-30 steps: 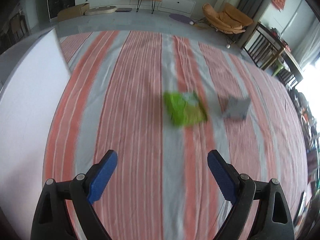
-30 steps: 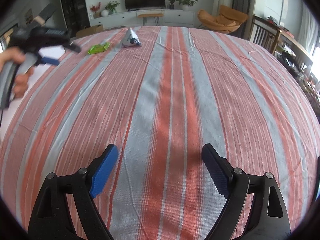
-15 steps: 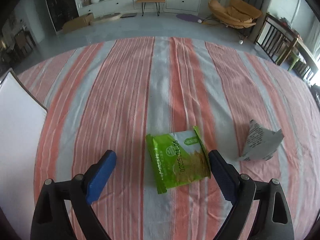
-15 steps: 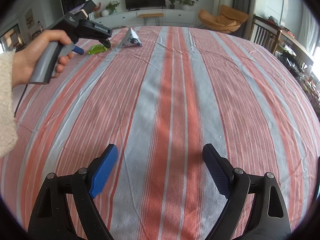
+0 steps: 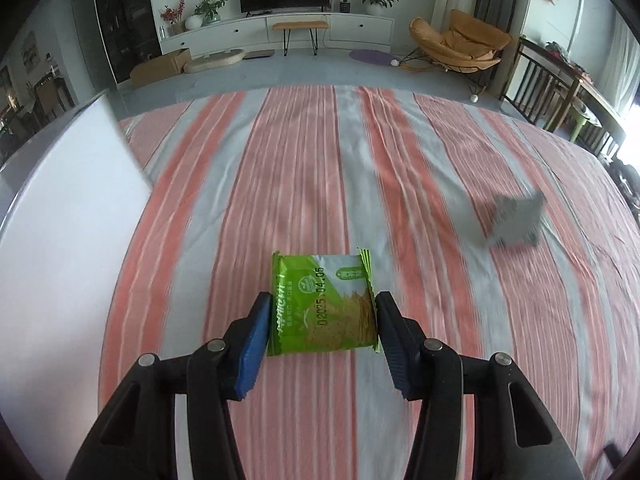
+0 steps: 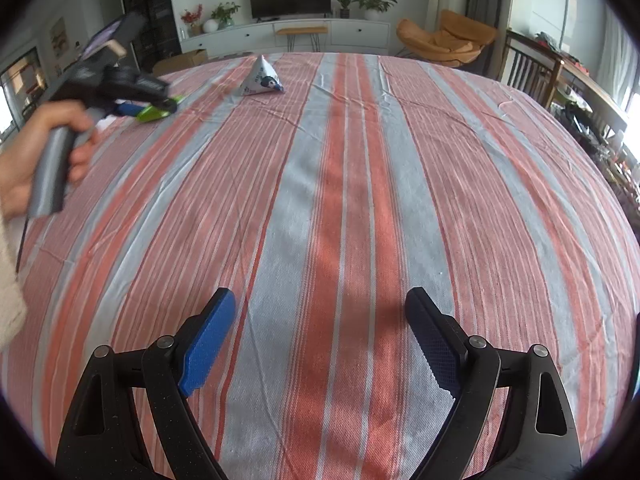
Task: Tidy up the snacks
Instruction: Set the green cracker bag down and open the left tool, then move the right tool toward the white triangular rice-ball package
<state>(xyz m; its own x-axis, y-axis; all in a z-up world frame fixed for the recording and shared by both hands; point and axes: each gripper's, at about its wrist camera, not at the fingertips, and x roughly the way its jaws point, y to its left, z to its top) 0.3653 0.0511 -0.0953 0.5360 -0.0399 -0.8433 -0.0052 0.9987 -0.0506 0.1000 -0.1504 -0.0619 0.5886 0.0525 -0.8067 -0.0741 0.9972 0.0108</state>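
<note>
green cracker packet [image 5: 325,304] pinched between left gripper [image 5: 320,330] pads above striped tablecloth [image 5: 304,184]. right gripper [image 6: 320,340] jaws spread, holding nothing. triangular white snack pouch [image 6: 262,78] sits beyond.

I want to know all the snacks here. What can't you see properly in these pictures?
- Green packet, left wrist view: the hand-held gripper's pads cover its side edges, so its grip is unclear; small print unreadable.
- Grey pouch, left wrist view: motion-blurred, no print visible.
- White box, left wrist view: cut off by the frame edge; inside hidden.
- Right wrist view: packet mostly hidden behind the left gripper.
</note>
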